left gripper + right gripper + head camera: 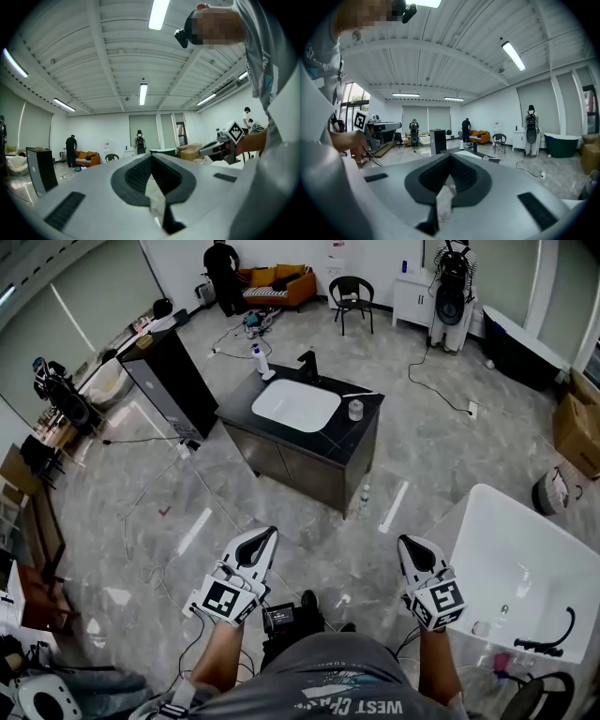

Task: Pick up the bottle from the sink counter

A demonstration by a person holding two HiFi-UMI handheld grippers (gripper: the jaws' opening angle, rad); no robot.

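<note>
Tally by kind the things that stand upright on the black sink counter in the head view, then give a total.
Bottle: 1
Faucet: 1
Small pale cup: 1
Total: 3

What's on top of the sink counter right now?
On the sink counter: white basin, black faucet behind it, bottle at the far left corner, small container near the right edge. Cabinet contents below are hidden.
</note>
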